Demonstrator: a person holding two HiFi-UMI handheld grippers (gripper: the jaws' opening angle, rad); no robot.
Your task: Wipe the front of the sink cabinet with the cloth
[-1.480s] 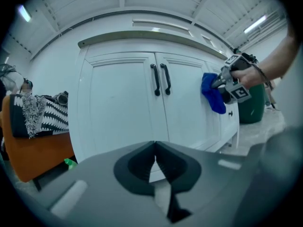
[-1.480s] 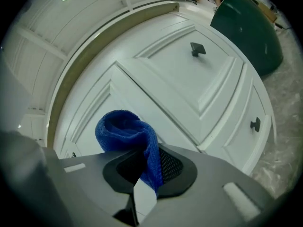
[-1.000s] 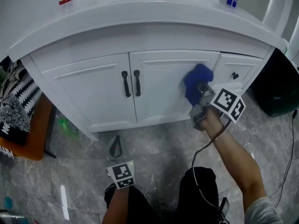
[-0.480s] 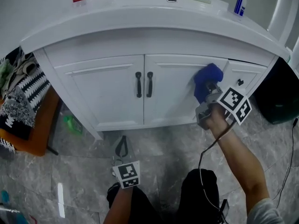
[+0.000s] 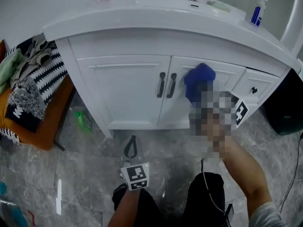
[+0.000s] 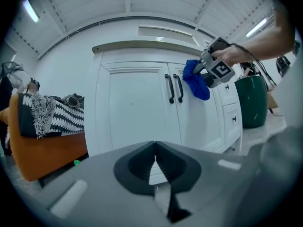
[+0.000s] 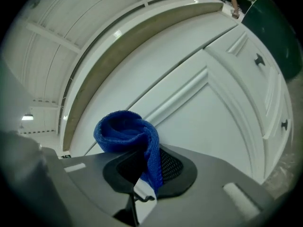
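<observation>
Since the earlier frame, the cloth [image 5: 199, 81] had travelled leftward across the right-hand door [image 5: 222, 77], from the edge beside the drawer [image 5: 258, 86] to a spot near the paired black handles [image 5: 167, 84]. The right gripper [image 7: 144, 174] had its fingers pinching one fold of the blue cloth, whose bunched free end stood proud of the fingertips and met the white panel of the sink cabinet [image 5: 128, 89]. The left gripper [image 6: 155, 160] hung low over the floor, well apart from the cabinet, with its fingers pressed together and nothing between them.

The step in hand appeared to be a sideways pass along the upper part of the right door. To do it well, the wad rather than the hard fingertips probably had to bear on the paint, under steady, light pressure. Strokes would best overlap and follow the recessed moulding of the panel. Near the handles the cloth would likely need to pass above or below them, so that it did not snag and pull from the grip. The left door, the drawer front and the band under the worktop [image 5: 142, 13] appeared yet to be covered.
</observation>
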